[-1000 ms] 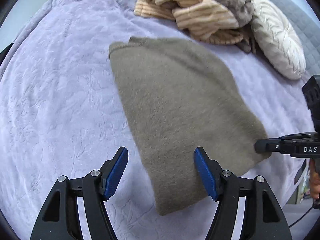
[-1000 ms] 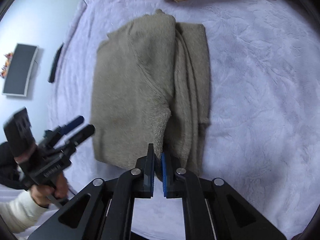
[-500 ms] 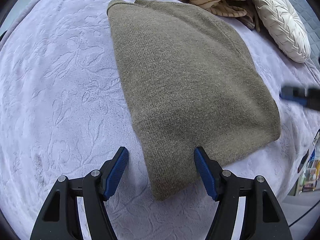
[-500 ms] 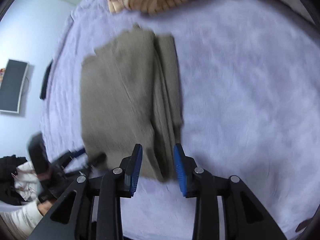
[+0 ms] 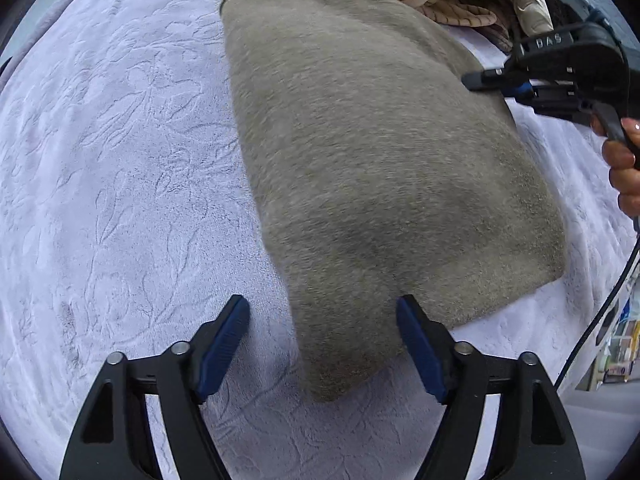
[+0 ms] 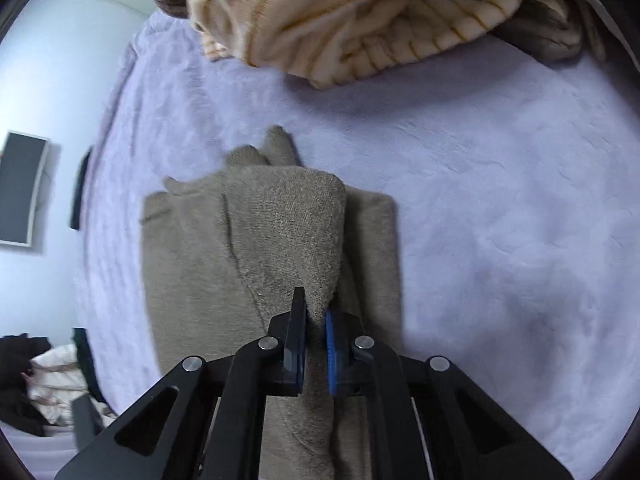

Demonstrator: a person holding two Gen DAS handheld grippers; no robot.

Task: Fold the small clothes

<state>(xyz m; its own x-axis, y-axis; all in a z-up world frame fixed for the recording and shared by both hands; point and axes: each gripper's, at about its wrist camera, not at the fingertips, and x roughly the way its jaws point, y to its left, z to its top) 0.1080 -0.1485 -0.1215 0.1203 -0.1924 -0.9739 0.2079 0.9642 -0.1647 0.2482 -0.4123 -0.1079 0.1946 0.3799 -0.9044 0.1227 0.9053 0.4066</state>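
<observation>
A taupe knit sweater (image 5: 384,168) lay flat on the bed (image 5: 120,168), which was covered in a lavender embossed plush spread. The left tongs (image 5: 323,322) stood wide apart just above the bedding, straddling the sweater's near corner without gripping it; one blue pad (image 5: 224,340) was over bare spread, the other at the cloth's edge. The right tongs (image 6: 315,334) were pinched narrow on a raised fold of the sweater (image 6: 280,240), the fabric drawn up into a peak between the blue pads, while the remaining layers rested folded on the bed beneath. In the left wrist view the right tongs (image 5: 486,78) appeared at the sweater's far right edge, held by the person's hand (image 5: 624,168). A heap of cream striped clothes (image 6: 340,12) sat near the sweater, further up the bed.
</observation>
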